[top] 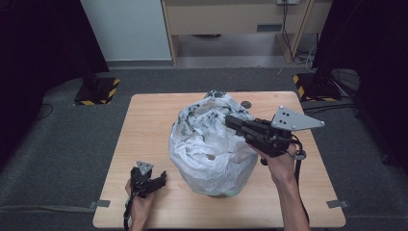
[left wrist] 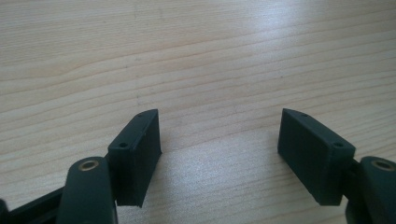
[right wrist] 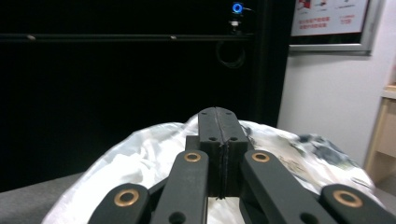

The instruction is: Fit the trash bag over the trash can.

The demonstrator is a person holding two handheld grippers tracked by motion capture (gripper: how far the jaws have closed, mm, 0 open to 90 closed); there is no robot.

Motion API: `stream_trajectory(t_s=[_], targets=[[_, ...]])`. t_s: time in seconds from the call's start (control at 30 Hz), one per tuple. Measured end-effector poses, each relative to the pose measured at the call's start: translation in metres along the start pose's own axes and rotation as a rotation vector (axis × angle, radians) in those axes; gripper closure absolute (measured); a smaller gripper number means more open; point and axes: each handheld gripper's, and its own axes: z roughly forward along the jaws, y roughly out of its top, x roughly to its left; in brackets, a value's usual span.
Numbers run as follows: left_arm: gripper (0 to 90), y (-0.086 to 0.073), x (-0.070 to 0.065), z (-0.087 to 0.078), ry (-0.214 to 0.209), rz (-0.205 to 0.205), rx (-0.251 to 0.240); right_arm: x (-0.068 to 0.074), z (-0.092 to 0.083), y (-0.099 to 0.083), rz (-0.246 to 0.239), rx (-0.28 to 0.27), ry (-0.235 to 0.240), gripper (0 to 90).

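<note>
A bulging white plastic bag [top: 207, 154] with dark print near its top stands in the middle of the wooden table [top: 149, 125]; what it holds is hidden. My right gripper [top: 227, 119] hovers at the bag's upper right, pointing left across its top, jaws shut. In the right gripper view the jaws [right wrist: 217, 113] press flat together above the bag [right wrist: 140, 154], with no plastic visible between them. My left gripper [top: 161, 177] rests low at the table's front left, apart from the bag. In the left gripper view it [left wrist: 219, 116] stands open over bare wood [left wrist: 196, 51].
A small dark round mark [top: 246, 104] lies on the table behind the bag. Yellow-and-black striped stand bases [top: 96, 91] [top: 312, 86] sit on the grey floor off both far corners. A wooden desk [top: 231, 19] stands at the back wall.
</note>
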Motion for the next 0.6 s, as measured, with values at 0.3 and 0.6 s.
stream_trajectory(t_s=[0.3, 0.6], targets=[[29.6, 0.000, 0.000, 0.000, 0.000, 0.000, 0.000, 0.007, 0.011, 0.007, -0.004, -0.055, 0.044, 89.6], [29.8, 0.000, 0.000, 0.000, 0.000, 0.001, 0.001, 0.009, 0.025, 0.003, -0.012, 0.050, 0.067, 89.5]])
